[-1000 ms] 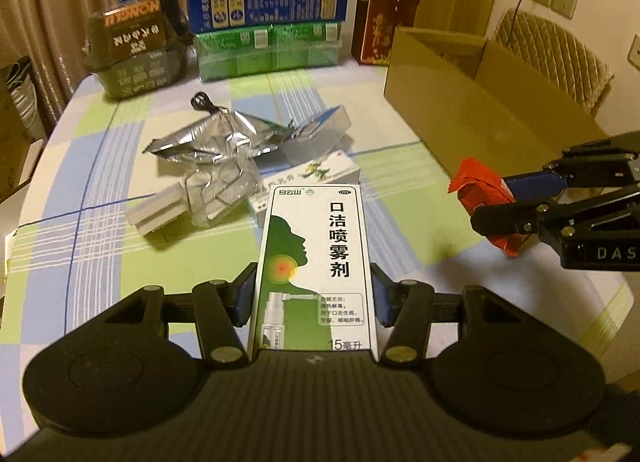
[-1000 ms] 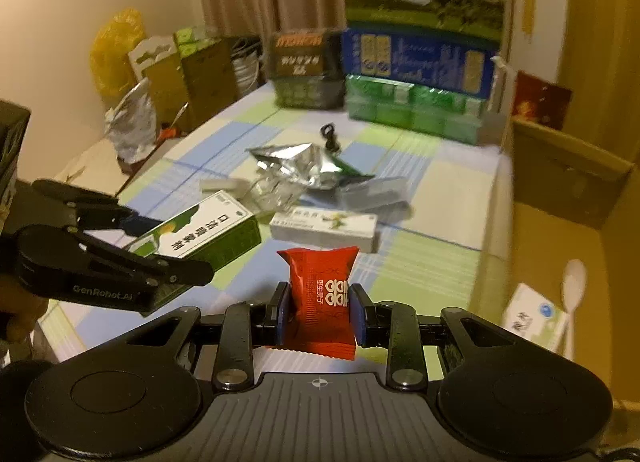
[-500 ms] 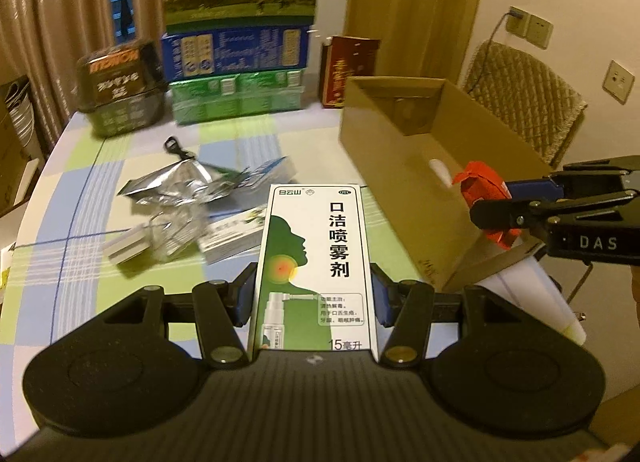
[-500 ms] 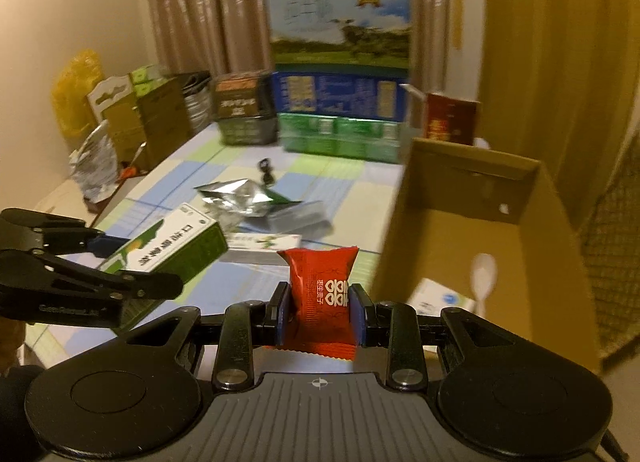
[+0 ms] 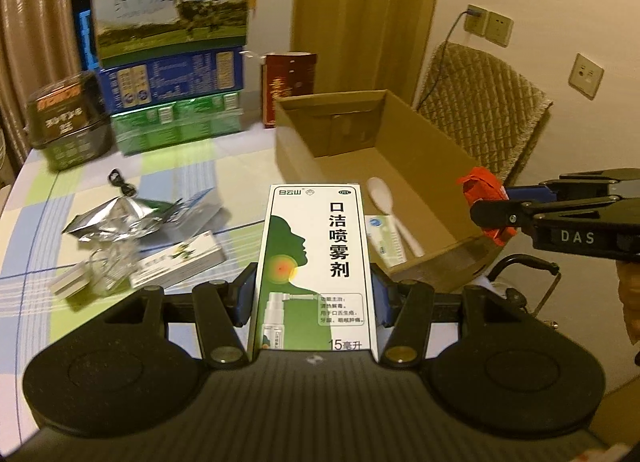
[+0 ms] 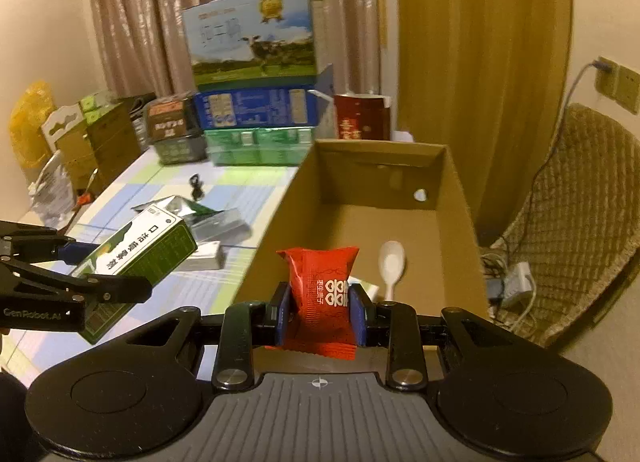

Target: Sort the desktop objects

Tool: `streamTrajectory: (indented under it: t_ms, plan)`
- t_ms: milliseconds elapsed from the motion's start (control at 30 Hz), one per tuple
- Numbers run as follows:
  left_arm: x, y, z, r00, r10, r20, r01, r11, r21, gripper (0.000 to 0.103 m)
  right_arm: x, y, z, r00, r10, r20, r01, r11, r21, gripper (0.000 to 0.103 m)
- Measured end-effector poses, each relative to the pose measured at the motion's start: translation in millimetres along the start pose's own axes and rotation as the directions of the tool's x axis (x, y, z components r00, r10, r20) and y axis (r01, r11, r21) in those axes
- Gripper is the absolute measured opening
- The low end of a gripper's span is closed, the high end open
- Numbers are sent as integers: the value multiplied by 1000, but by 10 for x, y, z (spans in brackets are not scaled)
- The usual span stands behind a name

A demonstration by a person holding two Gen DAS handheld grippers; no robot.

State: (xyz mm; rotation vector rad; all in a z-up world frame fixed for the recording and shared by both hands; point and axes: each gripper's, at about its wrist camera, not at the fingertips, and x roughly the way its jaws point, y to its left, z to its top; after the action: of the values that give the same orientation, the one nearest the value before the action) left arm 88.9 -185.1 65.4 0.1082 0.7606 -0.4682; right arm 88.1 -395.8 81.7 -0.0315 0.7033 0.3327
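My left gripper (image 5: 313, 302) is shut on a tall white and green spray box (image 5: 314, 262), held upright above the table near the open cardboard box (image 5: 424, 166). From the right wrist view the same spray box (image 6: 140, 246) hangs at the left in that gripper (image 6: 120, 266). My right gripper (image 6: 320, 312) is shut on a red candy packet (image 6: 322, 290) over the near end of the cardboard box (image 6: 452, 214). In the left wrist view that gripper (image 5: 490, 208) holds the red packet (image 5: 480, 190) above the box's right wall.
Inside the box lie a white spoon (image 6: 392, 262) and a small white packet (image 5: 384, 238). On the checked tablecloth (image 5: 48, 198) are a silver foil bag (image 5: 116, 218), a white medicine box (image 5: 180, 262) and a black clip (image 5: 120, 182). Cartons (image 5: 168, 74) stand at the back; a woven chair (image 5: 484, 110) at right.
Both grippers have risen and swung right, from over the table toward the cardboard box, keeping hold of the spray box and the red packet. The box's inside has come into view.
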Motion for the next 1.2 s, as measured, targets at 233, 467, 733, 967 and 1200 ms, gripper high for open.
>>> streamTrajectory:
  t_ms: [233, 467, 733, 967, 1200]
  plan:
    - [127, -241, 134, 1000, -31, -2, 31, 999, 17, 50, -54, -292, 10, 1000, -29, 8, 29, 999, 37, 28]
    - [303, -434, 258, 998, -61, -5, 61, 998, 29, 50, -12, -484, 41, 999, -49, 1, 49, 998, 47, 28]
    - [563, -573, 407, 996, -87, -14, 88, 996, 29, 50, 151, -634, 120, 998, -58, -4, 59, 997, 58, 28]
    - [796, -629, 538, 995, -100, -16, 100, 995, 22, 50, 352, -729, 191, 997, -68, -24, 70, 995, 67, 28]
    - [1004, -620, 566, 994, -107, -33, 108, 994, 6, 50, 509, -796, 186, 996, -76, -51, 80, 995, 67, 28]
